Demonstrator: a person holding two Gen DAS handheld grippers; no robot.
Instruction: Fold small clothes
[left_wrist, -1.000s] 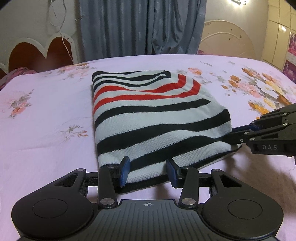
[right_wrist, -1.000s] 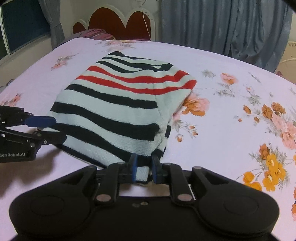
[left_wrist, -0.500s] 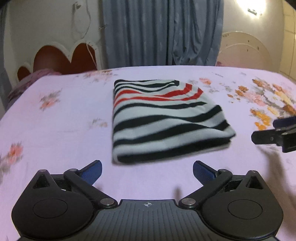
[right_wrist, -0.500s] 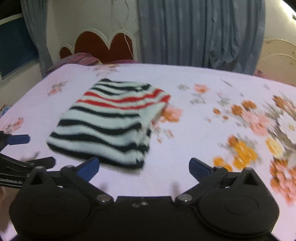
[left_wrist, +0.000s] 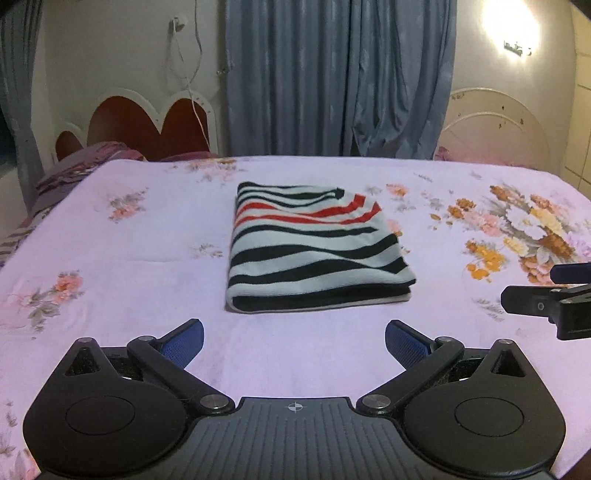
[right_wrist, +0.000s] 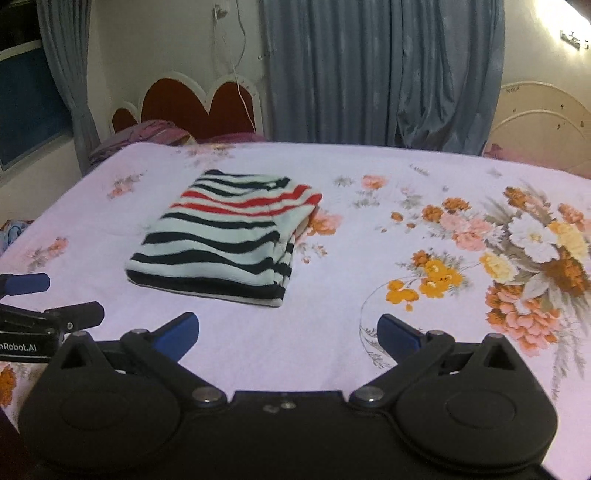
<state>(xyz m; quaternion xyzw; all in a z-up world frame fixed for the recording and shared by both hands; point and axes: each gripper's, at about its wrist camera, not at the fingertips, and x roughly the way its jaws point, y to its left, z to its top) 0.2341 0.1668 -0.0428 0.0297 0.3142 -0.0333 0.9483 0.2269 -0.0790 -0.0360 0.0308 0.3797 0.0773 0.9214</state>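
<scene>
A striped garment (left_wrist: 314, 251), white with black and red bands, lies folded into a neat rectangle on the bed; the right wrist view shows the same garment (right_wrist: 229, 236) left of centre. My left gripper (left_wrist: 294, 338) hangs open in front of its near edge, clear of the cloth, with nothing between its blue pads. My right gripper (right_wrist: 288, 334) is open too, held back from the garment's near right corner and empty. Each gripper shows in the other's view: the right gripper (left_wrist: 550, 295) at the far right, the left gripper (right_wrist: 40, 299) at the far left.
The bed sheet (left_wrist: 147, 258) is pale pink with a large flower print (right_wrist: 517, 251) on the right side. A scalloped red headboard (left_wrist: 147, 122) and pillows (left_wrist: 85, 162) lie at the far left, blue curtains (left_wrist: 332, 74) behind.
Both grippers let go of the garment's near edge, opened wide, and drew back and up from it. The folded garment stays flat on the bed.
</scene>
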